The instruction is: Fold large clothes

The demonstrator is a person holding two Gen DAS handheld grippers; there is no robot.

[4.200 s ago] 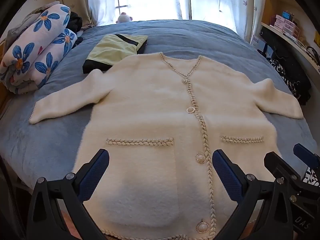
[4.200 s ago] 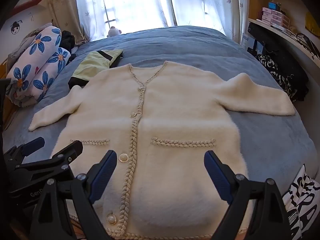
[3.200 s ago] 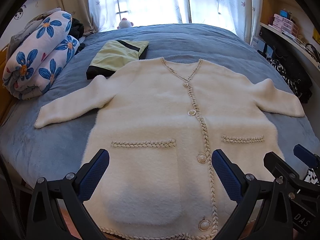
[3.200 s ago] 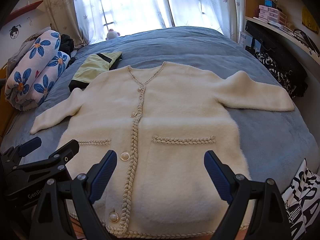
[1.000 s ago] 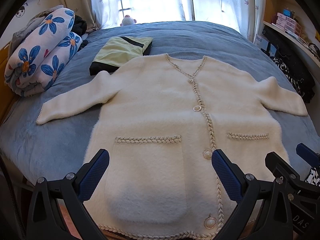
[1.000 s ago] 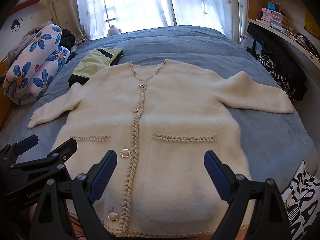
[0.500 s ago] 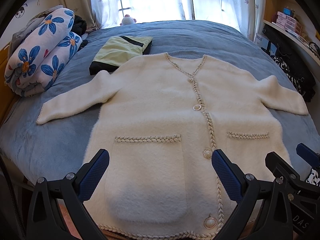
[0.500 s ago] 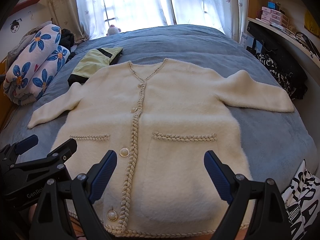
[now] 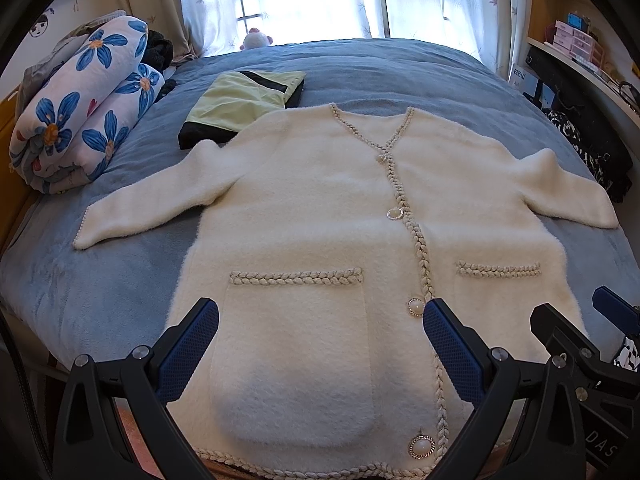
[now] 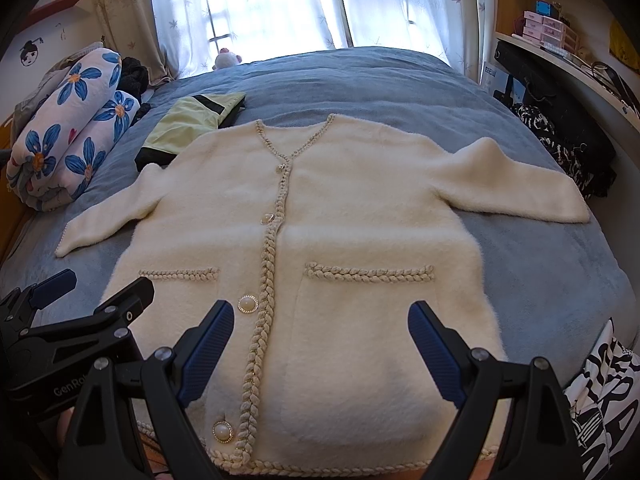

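Well, cardigan (image 9: 320,240) hem btwn open grippers

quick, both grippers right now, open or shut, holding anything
Left gripper: open, holding nothing, above the cardigan.
Right gripper: open, holding nothing.

Fluffy cream knit cardigan (image 9: 320,216), pearly glossy buttons (image 9: 395,213), plush blue blanket (image 9: 100,292)

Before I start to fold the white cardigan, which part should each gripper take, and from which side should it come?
Probably the sleeve cuffs. The cardigan lies flat and buttoned, both sleeves spread outward. The left gripper could pinch the left cuff from the outer side, and the right gripper the right cuff likewise, because these free edges lie on bare bedspread and lift easily inward.
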